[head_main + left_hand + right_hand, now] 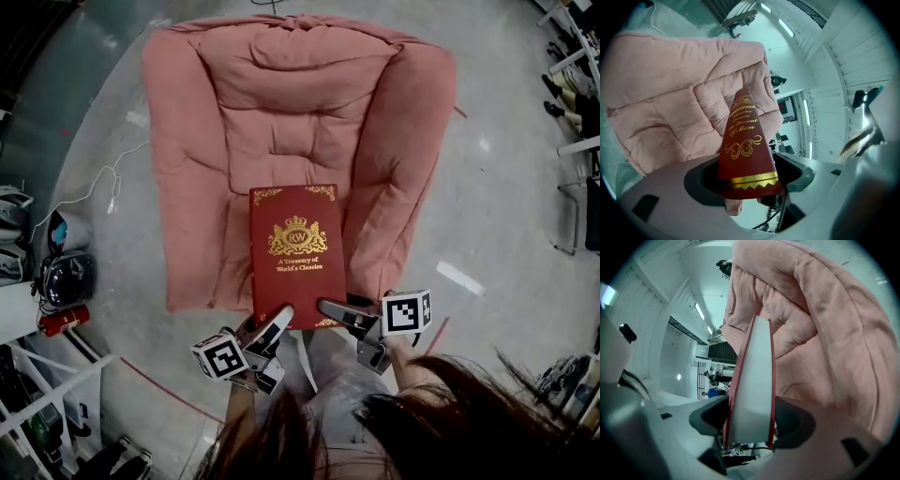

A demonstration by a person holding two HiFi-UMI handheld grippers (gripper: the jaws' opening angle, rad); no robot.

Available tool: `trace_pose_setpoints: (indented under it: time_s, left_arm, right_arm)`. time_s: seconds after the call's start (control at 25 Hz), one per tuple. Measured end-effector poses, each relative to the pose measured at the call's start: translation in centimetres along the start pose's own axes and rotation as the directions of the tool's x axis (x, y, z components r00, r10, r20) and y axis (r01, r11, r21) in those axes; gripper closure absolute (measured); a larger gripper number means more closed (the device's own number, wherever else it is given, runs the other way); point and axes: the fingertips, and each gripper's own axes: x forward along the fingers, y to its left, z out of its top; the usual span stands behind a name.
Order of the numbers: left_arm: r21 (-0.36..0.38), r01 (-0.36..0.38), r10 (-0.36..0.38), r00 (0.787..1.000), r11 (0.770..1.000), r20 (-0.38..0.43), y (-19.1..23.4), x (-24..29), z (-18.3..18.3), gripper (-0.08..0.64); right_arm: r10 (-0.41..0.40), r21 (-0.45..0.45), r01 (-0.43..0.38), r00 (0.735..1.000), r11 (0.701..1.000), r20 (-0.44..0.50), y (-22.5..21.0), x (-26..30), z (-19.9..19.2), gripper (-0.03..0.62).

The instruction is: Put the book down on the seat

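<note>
A thick red book [294, 251] with gold lettering lies flat over the front of the pink cushioned seat [281, 122]. My left gripper [275, 328] is shut on the book's near left corner, across the spine [744, 145]. At the near right corner my right gripper [336, 311] is shut on the page edge [752, 390] between the two red covers. Whether the book rests on the cushion or hangs just above it is unclear. Pink padding fills the background of both gripper views.
The armchair stands on a grey floor. A white cable [94, 187] runs along the floor at its left, beside a helmet and red item [62, 281]. White racks [47, 403] stand at the lower left. Chair legs and feet [567, 94] show at the right edge.
</note>
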Motion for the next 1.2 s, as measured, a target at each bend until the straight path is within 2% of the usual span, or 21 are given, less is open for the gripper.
trace_pose_setpoints:
  time_s: [0.44, 1.08, 1.2]
  left_arm:
    - [-0.042, -0.041, 0.042, 0.999, 0.998, 0.016, 4.7, 0.9, -1.0, 0.245]
    - [-0.075, -0.075, 0.073, 0.997, 0.994, -0.029, 10.8, 3.0, -0.8, 0.244]
    - [-0.07, -0.091, 0.087, 0.994, 0.993, -0.058, 12.2, 3.5, -0.8, 0.244]
  right_arm:
    - [-0.006, 0.048, 0.008, 0.999, 0.999, -0.036, -4.4, 2.1, -0.6, 0.298]
    - [-0.043, 0.078, 0.048, 0.997, 0.996, -0.058, -10.0, 5.4, -0.1, 0.298]
    - [-0.049, 0.085, 0.054, 0.997, 0.995, -0.062, -11.0, 6.0, 0.1, 0.298]
